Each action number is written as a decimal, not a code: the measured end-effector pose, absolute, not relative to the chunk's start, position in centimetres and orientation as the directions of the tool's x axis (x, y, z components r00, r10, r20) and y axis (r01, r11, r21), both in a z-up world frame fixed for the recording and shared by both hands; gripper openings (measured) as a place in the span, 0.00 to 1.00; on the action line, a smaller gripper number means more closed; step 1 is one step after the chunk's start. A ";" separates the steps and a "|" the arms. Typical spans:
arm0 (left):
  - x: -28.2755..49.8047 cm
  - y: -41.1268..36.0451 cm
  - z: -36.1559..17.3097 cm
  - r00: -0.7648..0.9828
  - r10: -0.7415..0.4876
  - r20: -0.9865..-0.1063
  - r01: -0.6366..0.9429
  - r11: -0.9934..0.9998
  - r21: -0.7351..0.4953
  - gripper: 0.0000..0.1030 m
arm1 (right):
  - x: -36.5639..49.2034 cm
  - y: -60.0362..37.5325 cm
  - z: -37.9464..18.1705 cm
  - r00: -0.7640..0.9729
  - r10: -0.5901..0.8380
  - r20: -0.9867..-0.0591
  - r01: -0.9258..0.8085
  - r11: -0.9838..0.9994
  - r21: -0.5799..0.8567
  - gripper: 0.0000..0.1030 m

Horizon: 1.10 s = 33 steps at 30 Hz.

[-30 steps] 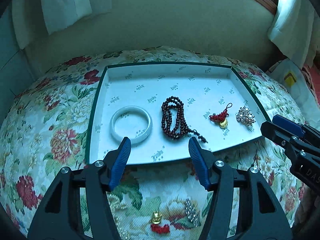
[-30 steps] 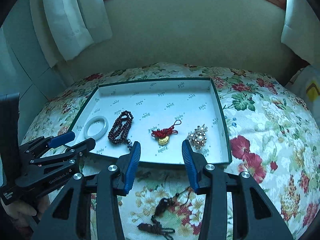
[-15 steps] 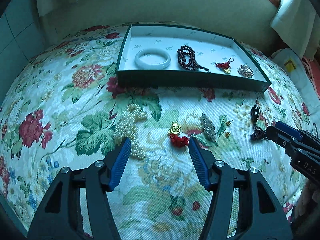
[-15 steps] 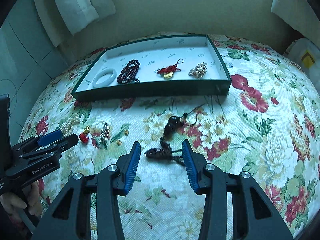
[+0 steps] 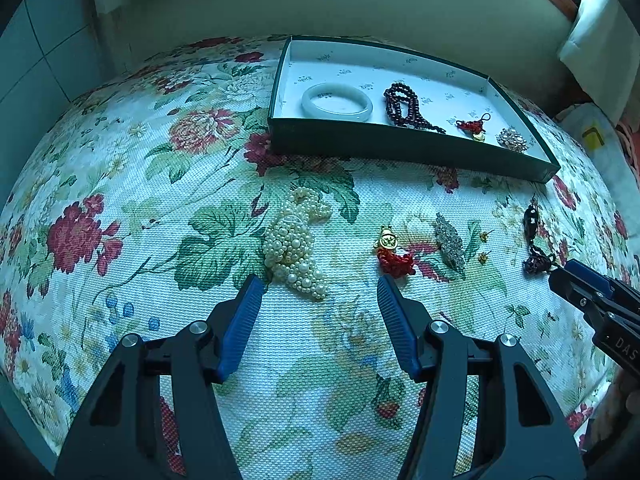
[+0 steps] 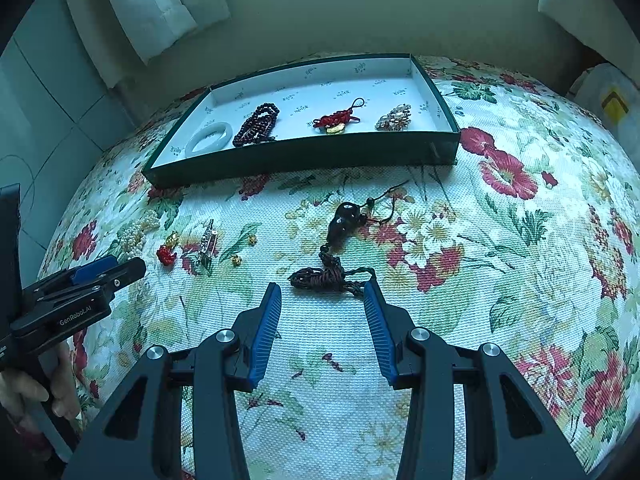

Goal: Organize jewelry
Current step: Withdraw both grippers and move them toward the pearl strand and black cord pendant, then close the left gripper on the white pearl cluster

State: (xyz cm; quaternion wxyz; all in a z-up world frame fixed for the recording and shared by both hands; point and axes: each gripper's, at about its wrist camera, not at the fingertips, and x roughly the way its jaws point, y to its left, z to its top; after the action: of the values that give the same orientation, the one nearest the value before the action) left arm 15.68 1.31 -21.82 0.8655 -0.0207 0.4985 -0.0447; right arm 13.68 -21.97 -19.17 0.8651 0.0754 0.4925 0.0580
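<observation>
A green tray (image 5: 400, 146) (image 6: 304, 154) holds a white bangle (image 5: 337, 97), dark red beads (image 5: 402, 103), a red knot charm (image 5: 474, 125) and a sparkly brooch (image 5: 511, 139). On the floral cloth lie a pearl pile (image 5: 296, 246), a red-gold charm (image 5: 390, 250), a silver clip (image 5: 450, 240) and a dark corded pendant (image 6: 340, 232). My left gripper (image 5: 320, 282) is open just short of the pearls. My right gripper (image 6: 322, 290) is open, its tips beside the pendant's cord tassel (image 6: 320, 278).
Two tiny gold studs (image 6: 244, 248) lie near the clip. A wall and white curtains (image 6: 160, 4) stand behind the tray. A white bag (image 5: 592, 132) sits at the far right. The cloth curves down at its edges.
Both grippers have pulled back from the tray and come low over the loose pieces on the cloth. Both stay open and empty.
</observation>
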 end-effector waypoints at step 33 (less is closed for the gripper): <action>18.7 2.7 -22.2 0.525 -0.117 -0.843 0.081 0.993 -0.087 0.14 | 14.7 -22.0 -19.3 0.504 0.173 -0.846 -0.022 0.982 0.188 0.42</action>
State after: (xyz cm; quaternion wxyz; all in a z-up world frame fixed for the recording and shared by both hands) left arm 18.66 2.74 -22.18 0.8730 -0.0183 0.4840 -0.0567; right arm 14.68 -22.00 -19.35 0.8638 0.0767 0.4947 0.0564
